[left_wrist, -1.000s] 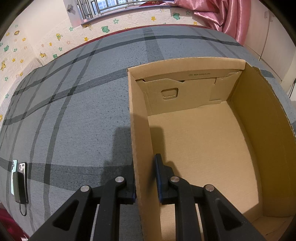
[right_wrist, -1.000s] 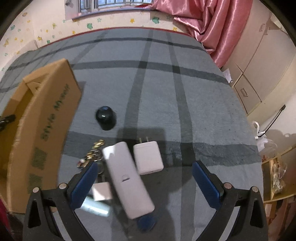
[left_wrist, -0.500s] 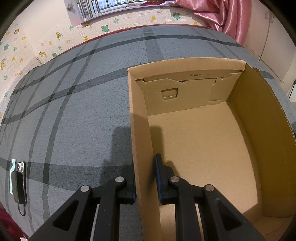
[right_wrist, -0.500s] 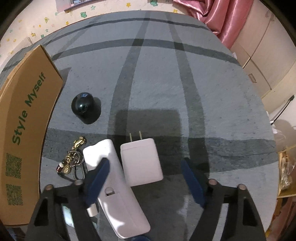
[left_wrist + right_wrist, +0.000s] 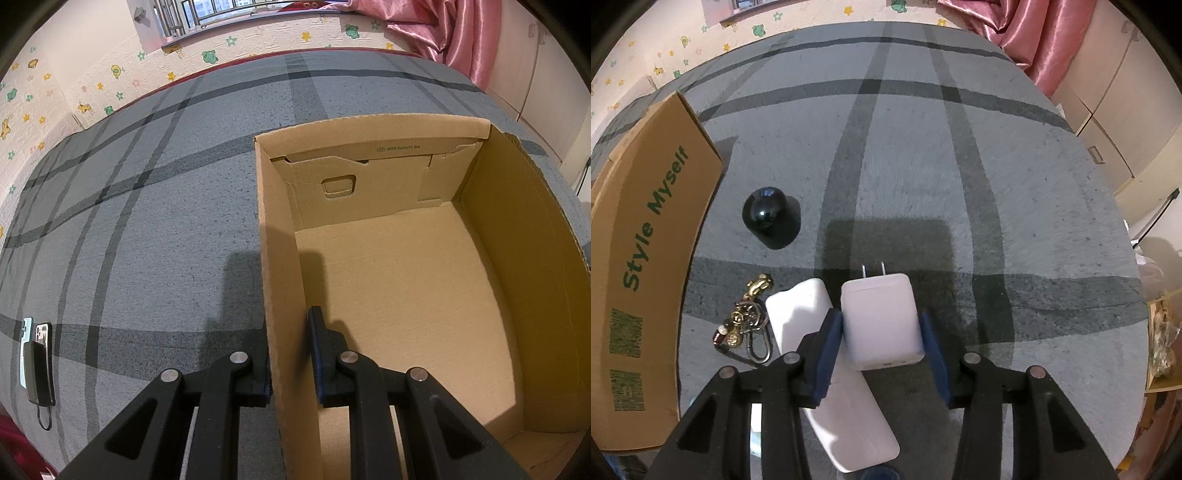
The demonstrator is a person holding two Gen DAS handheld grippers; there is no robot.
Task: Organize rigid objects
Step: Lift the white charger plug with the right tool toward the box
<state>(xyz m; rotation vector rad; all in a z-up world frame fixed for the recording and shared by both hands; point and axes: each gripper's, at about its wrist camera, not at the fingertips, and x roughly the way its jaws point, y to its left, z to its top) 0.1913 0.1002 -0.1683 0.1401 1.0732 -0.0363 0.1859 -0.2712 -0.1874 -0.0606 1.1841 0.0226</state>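
Since 1 s ago, right hand-held gripper (image 5: 882, 343) has dropped; fingers apart, straddling white charger (image 5: 880, 322). Left hand-held gripper (image 5: 288, 354) clamps box wall (image 5: 280, 280). Risk: left pad snags adjacent power bank (image 5: 827, 373), skewing grip.

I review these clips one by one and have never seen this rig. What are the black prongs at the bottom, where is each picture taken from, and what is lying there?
The prongs are hand-held two-finger grippers, one per hand, each with a camera looking along its fingers.

Left view: the left gripper is shut on one wall of the box, one finger inside, one outside. No objects show inside the box.

Right view: the right gripper is open, its fingers on either side of the white charger, not yet squeezing it. Beside it on the grey plaid cover lie a long white case, a keyring and a dark ball.
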